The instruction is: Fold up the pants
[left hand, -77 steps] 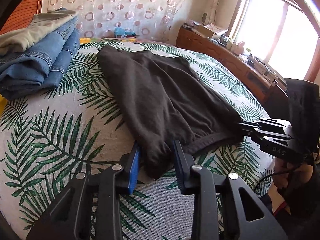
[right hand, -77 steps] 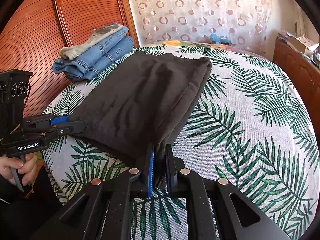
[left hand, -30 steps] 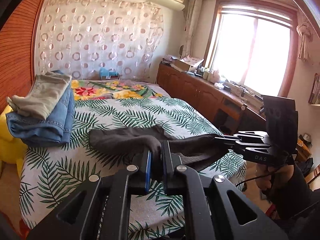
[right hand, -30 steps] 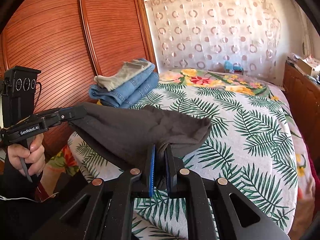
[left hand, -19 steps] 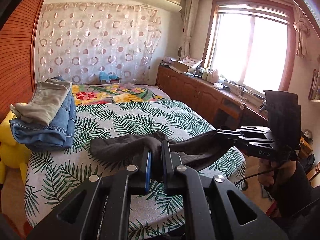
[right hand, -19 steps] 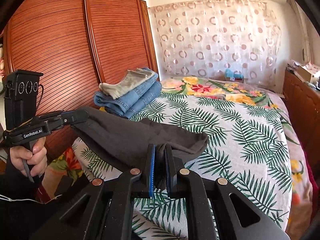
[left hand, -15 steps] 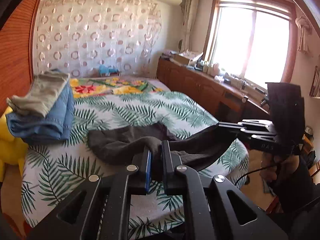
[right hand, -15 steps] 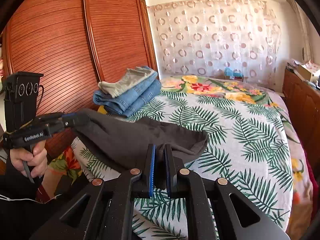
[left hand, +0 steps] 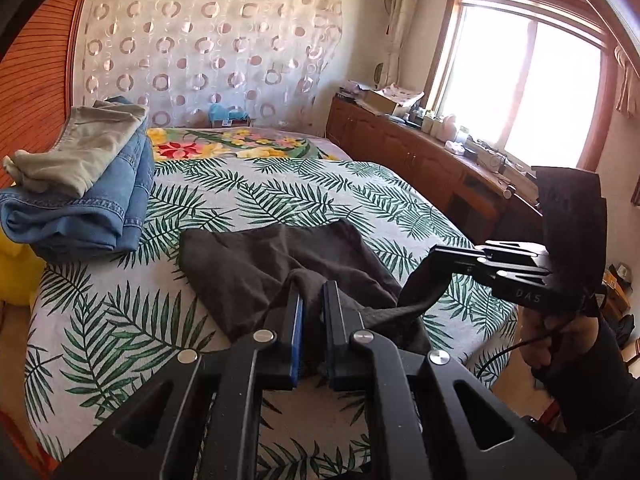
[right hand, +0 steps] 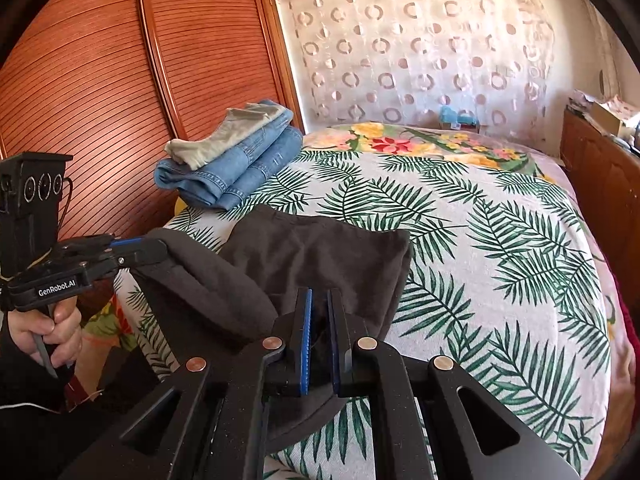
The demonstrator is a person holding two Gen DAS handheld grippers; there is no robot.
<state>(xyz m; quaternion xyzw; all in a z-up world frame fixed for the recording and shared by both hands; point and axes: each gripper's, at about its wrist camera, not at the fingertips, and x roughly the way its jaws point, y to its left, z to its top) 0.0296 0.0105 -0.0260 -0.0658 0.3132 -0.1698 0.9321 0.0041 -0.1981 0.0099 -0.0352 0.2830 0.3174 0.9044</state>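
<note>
Dark grey pants (left hand: 256, 264) lie partly on the palm-leaf bedspread (left hand: 280, 192), their near end lifted off it. My left gripper (left hand: 311, 292) is shut on one corner of the lifted end. My right gripper (right hand: 318, 300) is shut on the other corner; it also shows in the left wrist view (left hand: 430, 268). The pants (right hand: 320, 256) sag between the two grippers, and their far end rests flat on the bed. The left gripper (right hand: 156, 250) shows at the left of the right wrist view, held in a hand.
A stack of folded jeans with a beige garment on top (left hand: 84, 184) sits at the bed's left side, next to a wooden wardrobe (right hand: 120, 80). A wooden sideboard (left hand: 440, 160) with clutter runs under the window on the right. A yellow object (left hand: 16, 264) lies beside the bed.
Both grippers closed on the pants' near end, lifted it off the bed, then came down and forward a little. The lifted cloth now sags lower toward the bed.
</note>
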